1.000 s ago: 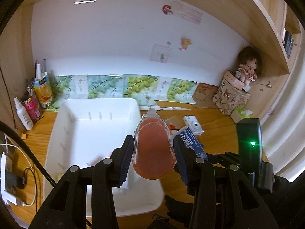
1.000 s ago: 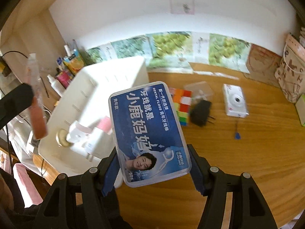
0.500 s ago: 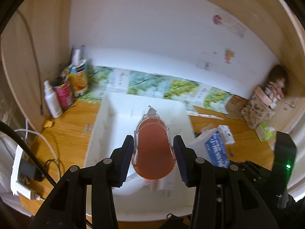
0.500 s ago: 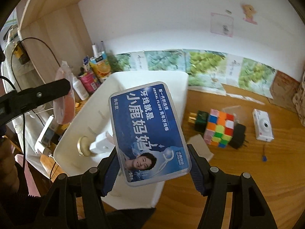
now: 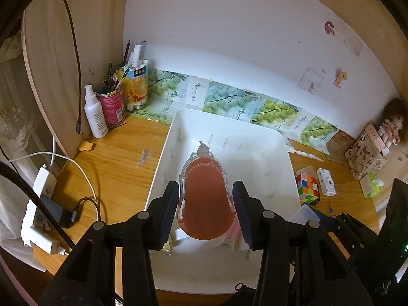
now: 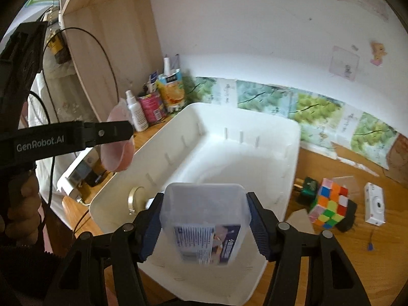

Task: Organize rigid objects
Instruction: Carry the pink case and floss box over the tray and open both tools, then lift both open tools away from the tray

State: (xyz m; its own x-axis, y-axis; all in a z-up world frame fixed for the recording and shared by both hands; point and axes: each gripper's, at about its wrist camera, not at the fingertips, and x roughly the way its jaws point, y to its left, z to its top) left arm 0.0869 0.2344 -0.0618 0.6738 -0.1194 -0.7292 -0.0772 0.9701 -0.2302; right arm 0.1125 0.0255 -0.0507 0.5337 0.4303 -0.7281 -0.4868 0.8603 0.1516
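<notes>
Left gripper (image 5: 206,205) clamped pink bottle (image 5: 206,196) by its flat sides, nozzle pointing far, above white bin (image 5: 289,158). Jaws had just eased open slightly; bottle between them. Right gripper (image 6: 204,225) held clear floss box (image 6: 204,219) by long edges, above bin's near end. Both things judged light, stiff, smooth plastic; likely slippery, so side grip suits. Both grippers pitched downward into bin. Puzzle cube (image 6: 329,207) and small camera (image 6: 374,206) lay right of bin on desk (image 5: 109,163).

"GenRobot.AI" stood in pale letters on the left gripper (image 6: 116,132) arm. The orange juice carton (image 5: 137,86) bore Chinese characters, "美汁源". Other labels were unreadable.
</notes>
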